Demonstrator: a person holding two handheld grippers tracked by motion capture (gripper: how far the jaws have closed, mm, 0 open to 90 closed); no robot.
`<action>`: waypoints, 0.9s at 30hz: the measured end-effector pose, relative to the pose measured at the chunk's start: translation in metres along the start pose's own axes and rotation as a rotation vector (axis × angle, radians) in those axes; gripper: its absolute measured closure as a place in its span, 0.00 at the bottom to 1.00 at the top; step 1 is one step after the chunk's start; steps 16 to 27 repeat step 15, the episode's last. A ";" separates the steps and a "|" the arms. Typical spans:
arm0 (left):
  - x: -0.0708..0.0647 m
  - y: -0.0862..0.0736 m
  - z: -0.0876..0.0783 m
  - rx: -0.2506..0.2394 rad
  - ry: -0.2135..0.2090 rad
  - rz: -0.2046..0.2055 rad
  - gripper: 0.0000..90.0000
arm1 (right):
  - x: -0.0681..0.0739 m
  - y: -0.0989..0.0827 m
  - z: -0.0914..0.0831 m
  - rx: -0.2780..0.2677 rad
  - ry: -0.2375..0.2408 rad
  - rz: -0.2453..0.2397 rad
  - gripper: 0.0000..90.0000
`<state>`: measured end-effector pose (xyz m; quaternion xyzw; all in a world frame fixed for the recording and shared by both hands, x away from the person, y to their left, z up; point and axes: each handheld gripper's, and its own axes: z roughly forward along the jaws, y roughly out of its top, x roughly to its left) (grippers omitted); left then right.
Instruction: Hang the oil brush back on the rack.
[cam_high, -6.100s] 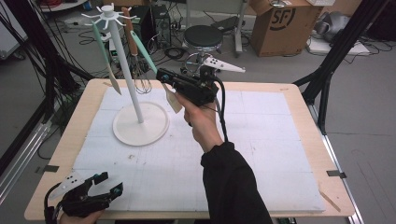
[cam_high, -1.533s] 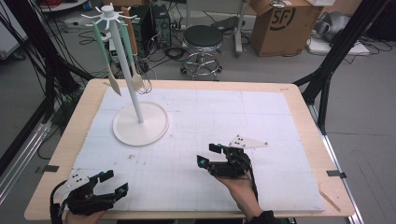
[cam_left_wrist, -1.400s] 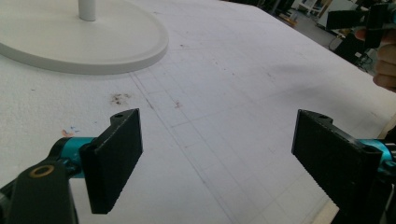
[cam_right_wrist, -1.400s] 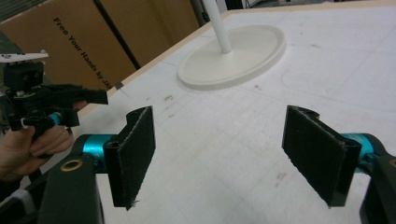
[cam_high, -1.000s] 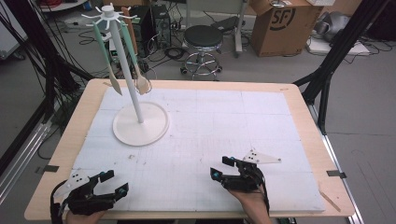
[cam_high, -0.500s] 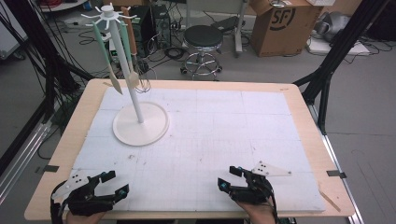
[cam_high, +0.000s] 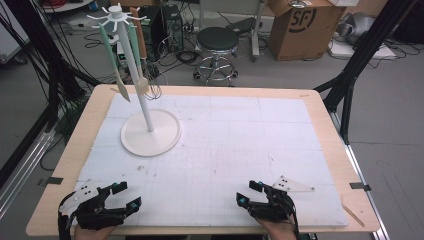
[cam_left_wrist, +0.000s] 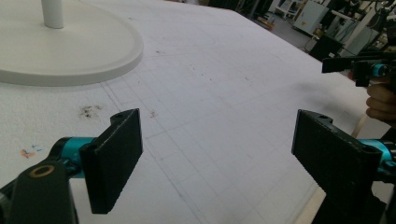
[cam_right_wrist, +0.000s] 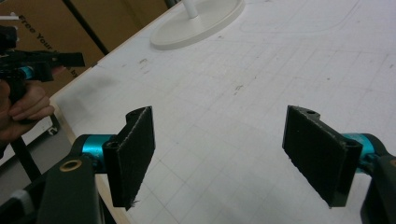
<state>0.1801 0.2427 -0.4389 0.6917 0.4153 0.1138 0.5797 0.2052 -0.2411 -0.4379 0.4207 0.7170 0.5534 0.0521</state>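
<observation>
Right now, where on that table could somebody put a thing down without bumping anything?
Nearly all the white mat is bare: the whole right half, and the middle strip between the stand and the two grippers. It is crowded only at the far left, where utensils hang, and along the near edge by the left gripper and right gripper.

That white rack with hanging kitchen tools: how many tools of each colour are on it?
Rack, as far as the high view shows:
Green tools: 2
Brown-handled tool: 1
Total: 3 tools. Both grippers, left and right, are open and empty.
</observation>
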 end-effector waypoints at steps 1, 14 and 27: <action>0.000 0.000 0.000 0.001 0.001 -0.001 0.19 | 0.000 0.000 0.000 -0.001 -0.001 0.003 0.27; 0.000 0.000 0.000 0.001 0.004 0.000 0.19 | 0.000 0.000 0.000 -0.018 0.003 0.012 0.27; 0.001 0.000 0.000 -0.002 0.005 -0.003 0.19 | 0.000 0.000 0.000 -0.022 0.006 0.015 0.27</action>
